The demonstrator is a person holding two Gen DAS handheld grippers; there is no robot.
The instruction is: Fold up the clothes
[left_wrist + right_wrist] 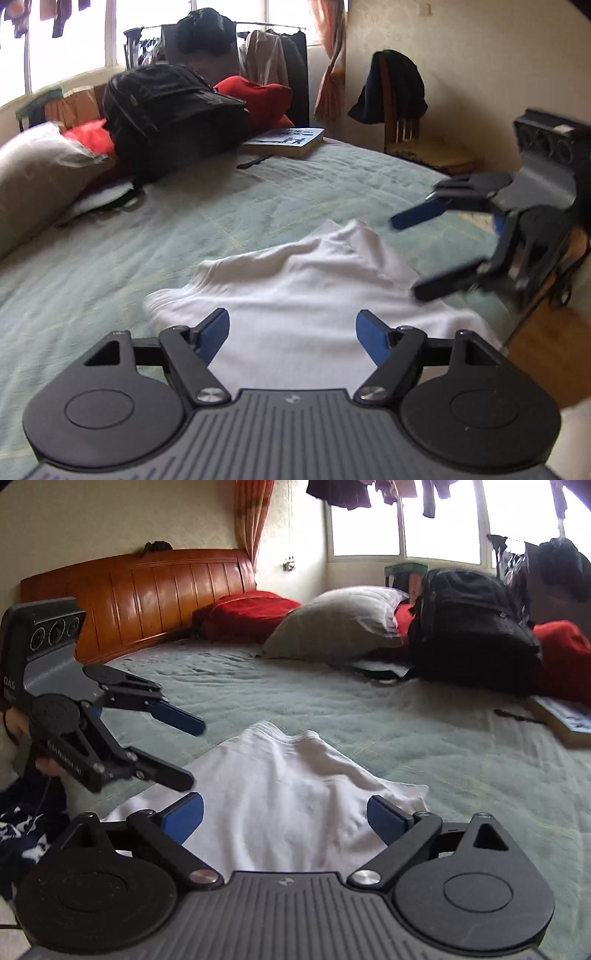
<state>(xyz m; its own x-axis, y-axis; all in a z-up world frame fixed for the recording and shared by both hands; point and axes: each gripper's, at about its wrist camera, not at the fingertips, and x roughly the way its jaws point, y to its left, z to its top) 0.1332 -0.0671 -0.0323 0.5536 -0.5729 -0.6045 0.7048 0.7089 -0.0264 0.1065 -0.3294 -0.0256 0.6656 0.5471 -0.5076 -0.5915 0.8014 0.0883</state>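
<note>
A white shirt (295,295) is lying rumpled on the bed (258,192). Left gripper (291,338) and right gripper (284,818) are hovering over the shirt, jaws spread, pinching nothing.

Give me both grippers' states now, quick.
Left gripper: open, holding nothing, above the white shirt.
Right gripper: open, holding nothing, above the same shirt.

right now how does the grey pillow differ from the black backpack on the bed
The grey pillow is pale, soft and smooth, slumped at a slant; the black backpack is dark, bulkier and stands taller, with seams and straps. The pillow lies nearer the headboard, the backpack nearer the book. Both rest on the green bedspread against red bedding.
</note>
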